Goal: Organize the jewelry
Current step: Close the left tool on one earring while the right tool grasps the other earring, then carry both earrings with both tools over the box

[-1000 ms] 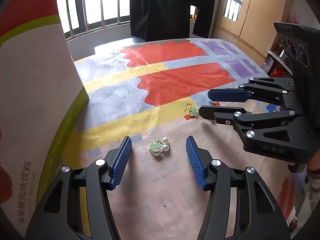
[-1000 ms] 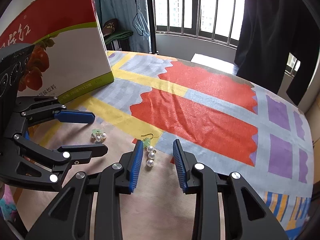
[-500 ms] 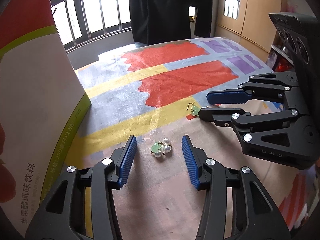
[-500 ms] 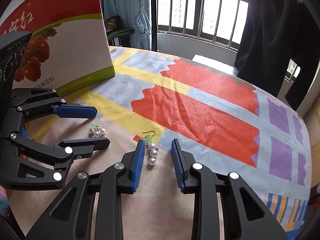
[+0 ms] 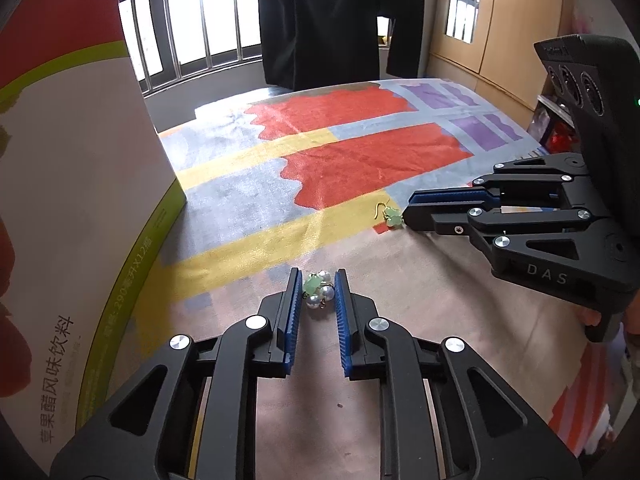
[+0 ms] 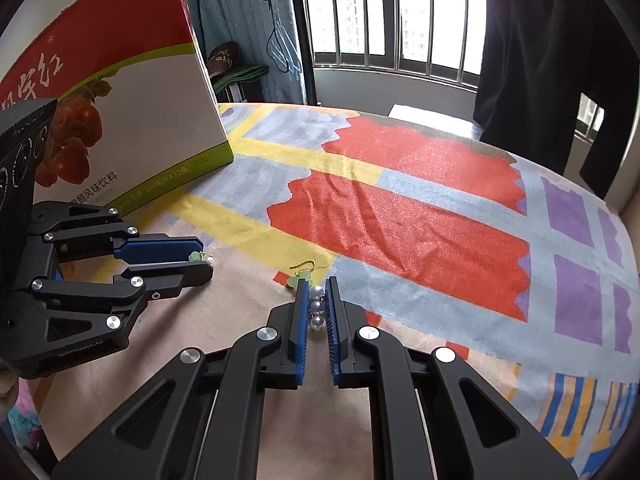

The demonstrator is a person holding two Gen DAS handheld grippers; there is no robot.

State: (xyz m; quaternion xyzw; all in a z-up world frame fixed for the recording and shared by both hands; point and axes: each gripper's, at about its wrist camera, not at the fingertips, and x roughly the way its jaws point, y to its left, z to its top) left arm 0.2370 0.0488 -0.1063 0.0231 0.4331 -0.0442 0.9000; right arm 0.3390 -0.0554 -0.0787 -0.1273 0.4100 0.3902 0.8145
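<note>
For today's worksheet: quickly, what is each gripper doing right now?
Left gripper: just closed on the clustered earring.
Right gripper: just closed on the pearl-strand earring.

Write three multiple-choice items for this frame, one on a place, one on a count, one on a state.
1. Where does the drink carton stand relative to the left tool?
A. behind it
B. in front of the right tool
C. off the table

2. How many pearls show in line between the right tool's pads?
A. one
B. three
C. six

3. What state is the left tool in on the clustered earring?
A. wide open above it
B. closed around it
C. away from it

Answers: 1 A, the carton rises behind that tool; 2 B, three pearls of the pearl earring stack there; 3 B, its jaws have just been closing and the pads flank the cluster.
</note>
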